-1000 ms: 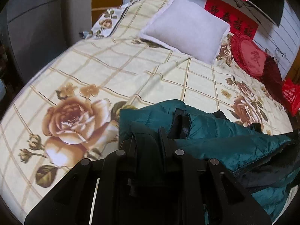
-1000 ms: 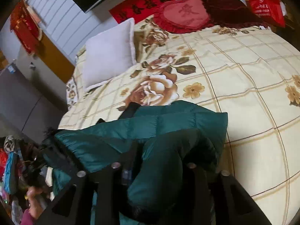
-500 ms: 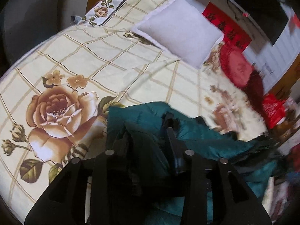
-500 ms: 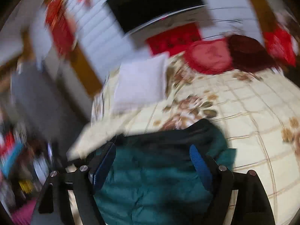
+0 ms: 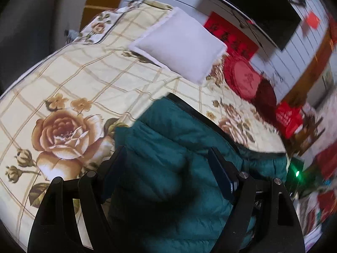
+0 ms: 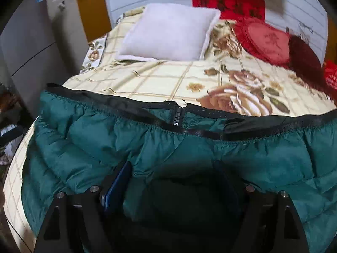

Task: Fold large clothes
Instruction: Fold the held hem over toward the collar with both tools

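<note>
A dark teal quilted down jacket lies on the near part of a bed. In the right wrist view the jacket is spread wide, its black-trimmed edge and zipper pull toward the pillows. My left gripper is open, its fingers wide apart over a bulge of the jacket. My right gripper is open too, its fingers spread over the jacket's near fold. Neither holds the cloth.
The bed has a cream checked cover with rose prints. A white pillow and red cushions lie at the head. A grey cabinet stands at the left. Clutter lies beyond the bed's right edge.
Both grippers have opened and let go of the jacket. The jacket went from a bunched heap to lying spread across the bed. The right gripper swung round to face the pillows.
</note>
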### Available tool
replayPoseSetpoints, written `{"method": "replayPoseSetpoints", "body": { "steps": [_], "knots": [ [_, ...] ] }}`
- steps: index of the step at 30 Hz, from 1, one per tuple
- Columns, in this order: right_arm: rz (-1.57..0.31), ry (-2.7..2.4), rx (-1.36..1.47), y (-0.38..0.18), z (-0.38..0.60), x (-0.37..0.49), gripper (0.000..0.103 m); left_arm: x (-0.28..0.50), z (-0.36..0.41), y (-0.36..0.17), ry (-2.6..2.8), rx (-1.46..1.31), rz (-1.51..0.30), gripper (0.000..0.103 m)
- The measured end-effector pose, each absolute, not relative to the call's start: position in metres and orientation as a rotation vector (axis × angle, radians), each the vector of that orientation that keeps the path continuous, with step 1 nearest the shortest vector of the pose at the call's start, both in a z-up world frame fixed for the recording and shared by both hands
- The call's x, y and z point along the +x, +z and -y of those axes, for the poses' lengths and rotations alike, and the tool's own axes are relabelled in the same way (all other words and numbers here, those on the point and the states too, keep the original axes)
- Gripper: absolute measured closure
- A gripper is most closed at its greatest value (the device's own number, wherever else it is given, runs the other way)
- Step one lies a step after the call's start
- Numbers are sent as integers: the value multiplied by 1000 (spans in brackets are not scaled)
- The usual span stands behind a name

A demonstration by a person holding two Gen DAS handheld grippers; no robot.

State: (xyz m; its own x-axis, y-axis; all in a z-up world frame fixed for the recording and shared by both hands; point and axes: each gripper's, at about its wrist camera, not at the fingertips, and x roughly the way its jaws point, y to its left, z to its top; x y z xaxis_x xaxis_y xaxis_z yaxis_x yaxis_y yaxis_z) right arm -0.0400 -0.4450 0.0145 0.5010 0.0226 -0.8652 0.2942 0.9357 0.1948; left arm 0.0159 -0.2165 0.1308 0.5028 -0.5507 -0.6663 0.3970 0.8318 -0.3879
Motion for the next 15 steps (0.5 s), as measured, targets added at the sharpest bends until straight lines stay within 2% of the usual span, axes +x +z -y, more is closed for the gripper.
{"method": "replayPoseSetpoints", "body": {
  "steps": [4, 8, 15],
  "knots": [
    [-978, -132, 408, 47, 461, -63, 24, 13, 246, 121, -564, -97, -871, 23],
    [-915, -199, 353, 78, 484, -95, 24, 17, 267, 104, -504, -22, -862, 23],
    [-983, -351, 298, 48, 535, -104, 24, 26, 279, 80, -454, 46, -858, 23]
  ]
}}
